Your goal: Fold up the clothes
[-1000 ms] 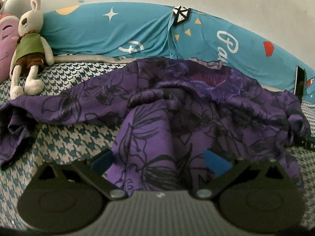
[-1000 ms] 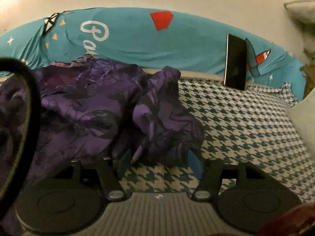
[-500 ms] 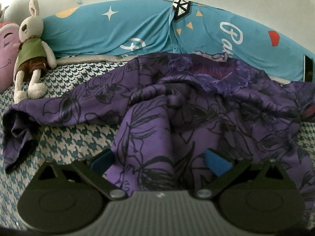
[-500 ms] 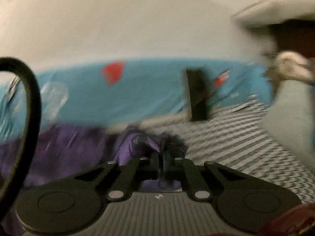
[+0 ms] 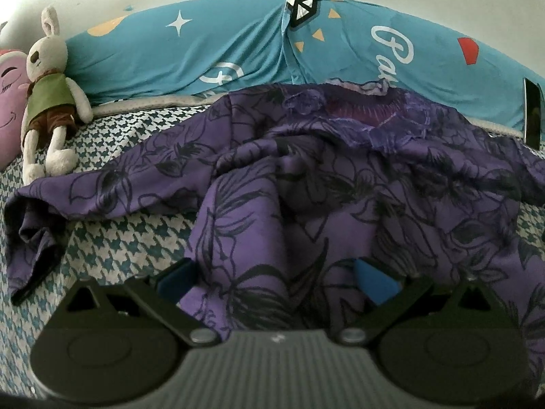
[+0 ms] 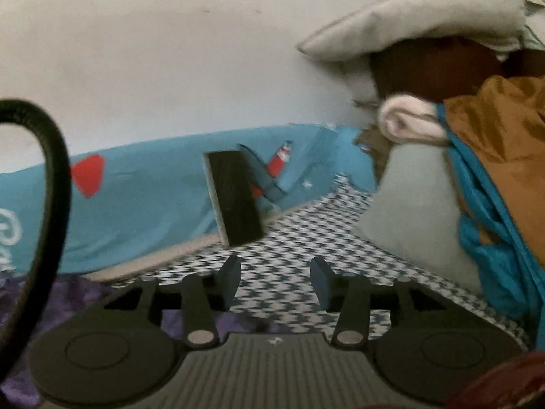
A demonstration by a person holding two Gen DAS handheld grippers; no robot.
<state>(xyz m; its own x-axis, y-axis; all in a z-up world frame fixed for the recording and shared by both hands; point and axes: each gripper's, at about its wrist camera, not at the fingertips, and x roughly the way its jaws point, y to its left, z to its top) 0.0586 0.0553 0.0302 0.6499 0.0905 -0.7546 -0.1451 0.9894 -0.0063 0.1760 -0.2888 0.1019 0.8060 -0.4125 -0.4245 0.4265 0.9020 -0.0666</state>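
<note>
A purple shirt with black flower outlines (image 5: 340,187) lies crumpled on the houndstooth bedsheet (image 5: 129,238), collar toward the back. One sleeve (image 5: 34,231) stretches out to the left. My left gripper (image 5: 272,279) is open and low over the shirt's near hem, with cloth lying between its blue pads. The right wrist view shows my right gripper (image 6: 276,283) open above bare houndstooth sheet (image 6: 306,238), nothing between its fingers. A bit of the purple shirt (image 6: 78,293) shows at its lower left.
A blue patterned bolster (image 5: 204,44) runs along the wall. A plush rabbit (image 5: 47,88) and a pink plush (image 5: 8,95) sit far left. A black phone (image 6: 235,197) leans on the bolster. A pillow (image 6: 415,211) and piled clothes (image 6: 494,129) stand at the right. A black cable (image 6: 51,177) loops left.
My right gripper shut on the shirt's right edge, pulled it to the right, then opened and let go. The shirt now lies spread wider. The left gripper has barely moved.
</note>
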